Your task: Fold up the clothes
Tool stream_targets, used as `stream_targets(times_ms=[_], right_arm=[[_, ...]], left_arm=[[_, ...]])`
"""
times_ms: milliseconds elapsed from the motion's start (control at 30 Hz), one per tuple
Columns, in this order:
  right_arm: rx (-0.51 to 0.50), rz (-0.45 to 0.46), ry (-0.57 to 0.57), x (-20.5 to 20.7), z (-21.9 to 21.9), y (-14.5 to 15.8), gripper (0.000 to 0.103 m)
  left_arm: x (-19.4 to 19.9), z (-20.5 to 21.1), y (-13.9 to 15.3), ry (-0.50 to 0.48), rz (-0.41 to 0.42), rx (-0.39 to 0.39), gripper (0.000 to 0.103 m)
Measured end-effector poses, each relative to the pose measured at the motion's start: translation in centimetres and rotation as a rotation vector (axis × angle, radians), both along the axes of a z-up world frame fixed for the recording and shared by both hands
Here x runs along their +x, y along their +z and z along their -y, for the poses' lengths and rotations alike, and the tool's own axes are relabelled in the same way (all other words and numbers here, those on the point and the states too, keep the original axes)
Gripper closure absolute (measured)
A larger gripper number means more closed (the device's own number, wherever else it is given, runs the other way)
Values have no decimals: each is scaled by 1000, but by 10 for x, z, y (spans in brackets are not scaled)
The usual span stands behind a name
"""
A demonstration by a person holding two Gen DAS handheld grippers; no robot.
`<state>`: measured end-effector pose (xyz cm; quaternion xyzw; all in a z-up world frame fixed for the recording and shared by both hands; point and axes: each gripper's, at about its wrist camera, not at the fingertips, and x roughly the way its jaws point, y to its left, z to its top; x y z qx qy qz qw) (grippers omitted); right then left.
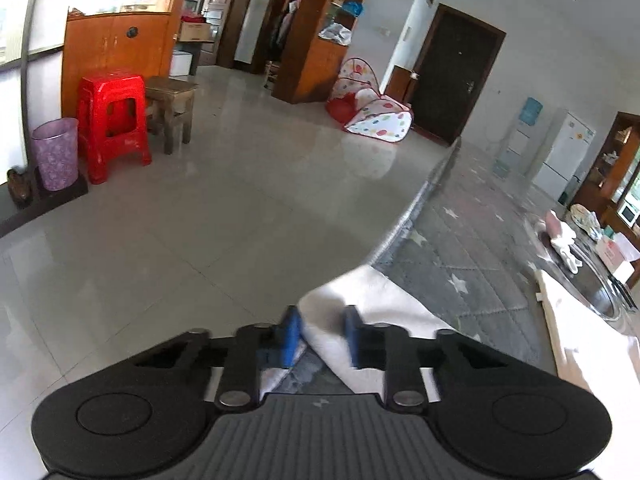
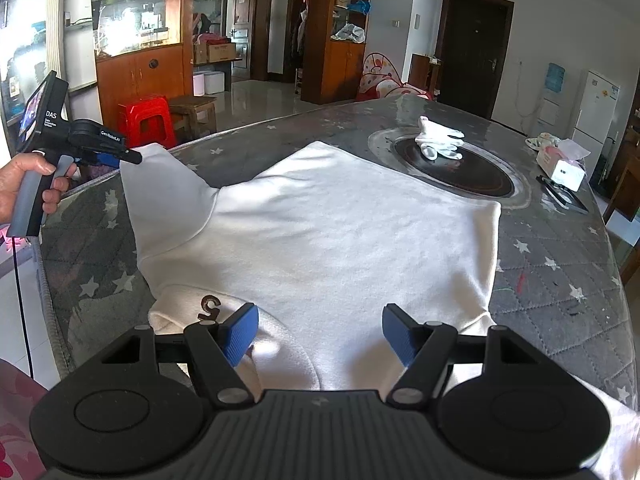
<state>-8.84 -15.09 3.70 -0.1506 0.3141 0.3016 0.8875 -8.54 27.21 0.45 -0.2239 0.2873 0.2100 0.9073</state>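
A white sweatshirt [image 2: 340, 220] lies spread on the grey star-patterned table [image 2: 560, 272], with a brown number near its close edge. My left gripper [image 1: 322, 330] is shut on the end of the garment's sleeve [image 1: 360, 288] and holds it up at the table's left edge; it also shows in the right wrist view [image 2: 120, 156], held by a hand. My right gripper [image 2: 318, 336] is open and empty just above the sweatshirt's near edge.
White gloves [image 2: 438, 140] lie on a dark round plate [image 2: 472, 176] set in the table. A tissue box [image 2: 560, 164] and a phone [image 2: 564, 196] sit at the far right. A red stool [image 1: 112, 124] and a purple bin [image 1: 56, 152] stand on the floor.
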Motion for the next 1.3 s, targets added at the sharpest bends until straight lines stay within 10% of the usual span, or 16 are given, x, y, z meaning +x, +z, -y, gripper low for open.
stream_targets(times_ms=[233,633,900,1133,1300], right_arm=[[12,7,-5,-1,2,2,33],[89,10,-55,5,21,11,33],[112,-7,-115,8,39,7,33],[137,-22,-139,11,47,7,34],[149,-50,-119,22,40,8,39]], left_arm=[[-8,17,26,-44,97,-24,94],[17,138,96,-516,275,-118,94],[22,197,86,-706,246,-87,93],[15,225,69,-822,200,-60,62],[4,219,59,-827,167,-2,60]])
